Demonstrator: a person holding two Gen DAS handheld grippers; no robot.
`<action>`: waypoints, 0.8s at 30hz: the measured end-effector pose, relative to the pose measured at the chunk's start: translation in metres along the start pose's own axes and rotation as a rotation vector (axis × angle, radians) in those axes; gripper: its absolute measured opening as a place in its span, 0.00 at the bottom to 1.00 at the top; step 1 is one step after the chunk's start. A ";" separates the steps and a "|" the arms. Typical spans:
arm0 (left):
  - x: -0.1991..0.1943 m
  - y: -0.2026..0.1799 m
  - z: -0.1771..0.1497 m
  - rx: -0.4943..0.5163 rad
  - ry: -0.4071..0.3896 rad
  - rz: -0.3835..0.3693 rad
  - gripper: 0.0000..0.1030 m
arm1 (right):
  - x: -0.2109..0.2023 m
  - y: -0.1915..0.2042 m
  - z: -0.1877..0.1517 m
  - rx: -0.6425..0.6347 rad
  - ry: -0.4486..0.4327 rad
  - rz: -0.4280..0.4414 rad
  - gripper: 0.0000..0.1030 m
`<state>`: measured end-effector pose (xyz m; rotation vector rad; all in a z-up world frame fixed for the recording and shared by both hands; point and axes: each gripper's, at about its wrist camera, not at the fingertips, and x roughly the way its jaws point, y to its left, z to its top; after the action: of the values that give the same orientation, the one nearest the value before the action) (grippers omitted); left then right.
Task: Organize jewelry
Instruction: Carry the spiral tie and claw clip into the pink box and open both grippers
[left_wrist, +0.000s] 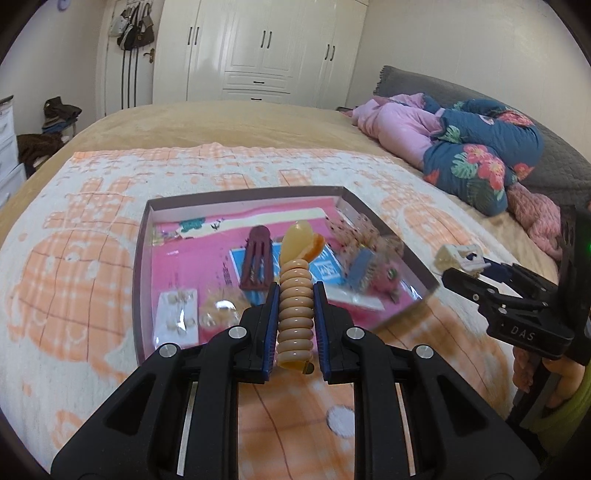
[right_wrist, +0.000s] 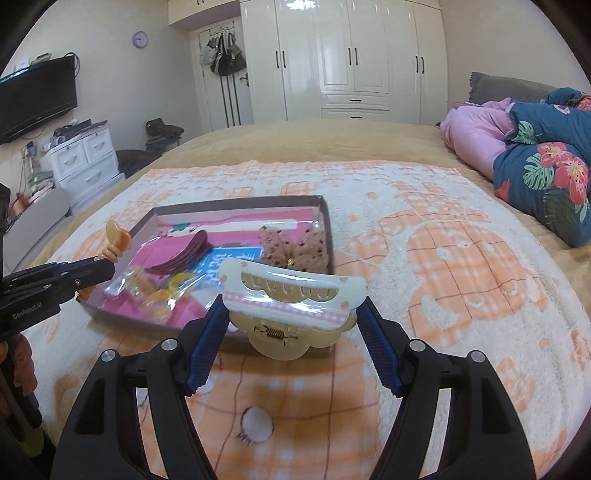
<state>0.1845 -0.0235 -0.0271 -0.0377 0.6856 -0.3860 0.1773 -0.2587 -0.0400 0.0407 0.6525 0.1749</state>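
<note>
Left wrist view: left gripper (left_wrist: 295, 325) clamped tight on a beige coiled plastic hair tie with an amber heart charm (left_wrist: 295, 306), held above the near edge of the shallow purple-walled, pink-lined cardboard tray (left_wrist: 142, 258) on the orange-checked towel (left_wrist: 74, 258). Right wrist view: right gripper (right_wrist: 291, 325) spread wide around a cream plastic claw clip with pink gingham trim (right_wrist: 291, 291), pads pressing its ends, just before the tray's near right corner. Likely risks: springy coil squirming free, or clip popping open and dropping short of the tray.
</note>
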 end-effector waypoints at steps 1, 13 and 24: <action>0.002 0.002 0.002 -0.003 -0.003 0.006 0.11 | 0.003 -0.001 0.002 0.000 0.002 -0.003 0.66; 0.031 0.045 0.023 -0.064 -0.007 0.099 0.11 | 0.043 0.011 0.011 -0.033 0.052 -0.010 0.66; 0.051 0.065 0.017 -0.085 0.026 0.123 0.11 | 0.061 0.055 0.007 -0.118 0.077 0.053 0.66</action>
<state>0.2531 0.0172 -0.0556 -0.0708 0.7260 -0.2398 0.2209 -0.1939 -0.0659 -0.0627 0.7167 0.2668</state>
